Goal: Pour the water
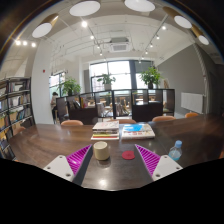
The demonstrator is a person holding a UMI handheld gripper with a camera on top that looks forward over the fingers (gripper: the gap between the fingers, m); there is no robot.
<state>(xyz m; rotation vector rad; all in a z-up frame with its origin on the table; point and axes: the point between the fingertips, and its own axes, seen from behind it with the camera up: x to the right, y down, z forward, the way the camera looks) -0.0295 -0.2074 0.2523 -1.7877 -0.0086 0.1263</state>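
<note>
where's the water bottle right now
In the gripper view, the water bottle stands on the wooden table, just outside the open tool's right-hand finger, with the small red disc and the beige cup lying between the fingers.

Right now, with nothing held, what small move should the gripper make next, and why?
Probably ease forward toward the cup. The gripper is open and empty, and the cup stands on the table just ahead, between the fingers. The bottle stands beyond the right finger, and a red lid lies beside the cup.
</note>
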